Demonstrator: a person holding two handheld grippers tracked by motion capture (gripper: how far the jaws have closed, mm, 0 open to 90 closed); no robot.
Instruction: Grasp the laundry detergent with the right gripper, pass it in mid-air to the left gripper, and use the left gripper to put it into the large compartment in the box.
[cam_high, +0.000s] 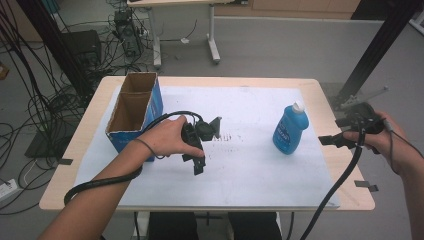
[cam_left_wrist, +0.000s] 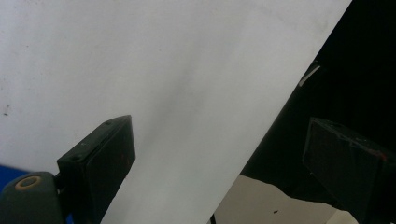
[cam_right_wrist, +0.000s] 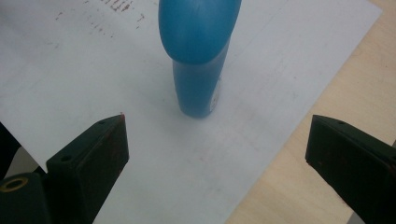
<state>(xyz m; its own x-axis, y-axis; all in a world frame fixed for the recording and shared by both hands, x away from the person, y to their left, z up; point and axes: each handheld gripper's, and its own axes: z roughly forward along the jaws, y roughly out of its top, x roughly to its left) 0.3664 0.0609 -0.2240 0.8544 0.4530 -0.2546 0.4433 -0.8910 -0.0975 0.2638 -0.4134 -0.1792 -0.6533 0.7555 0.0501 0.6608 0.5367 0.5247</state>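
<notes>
So here we've got a blue bottle (cam_high: 290, 130) standing upright on the white sheet (cam_high: 250, 165) that covers most of the desk (cam_high: 345, 170), over toward the right side. It's a squeeze type: bright blue plastic body, wider at the shoulders and tapering toward the base, white cap on top, and a label on the front with print too small for us to read. In the right gripper view we look down on the bottle (cam_right_wrist: 198, 56) from above, so the rounded blue top bulges toward us and the body narrows down to where it meets the paper; a bit of white label shows low on its side.

Our right tongs (cam_high: 332, 140) sit just off the right edge of the sheet, near the bottle but not touching it. Jaws are spread wide with nothing between them, and the bottle stands ahead of the gap.

Our left tongs (cam_high: 199, 162) hover over the middle of the sheet, well apart from the bottle, also released and holding nothing; in the left gripper view the wide gap between the jaws has just white paper and the dark space past the desk edge behind it.

A cardboard box (cam_high: 135, 112) with blue sides stands open at the left end of the sheet.
</notes>
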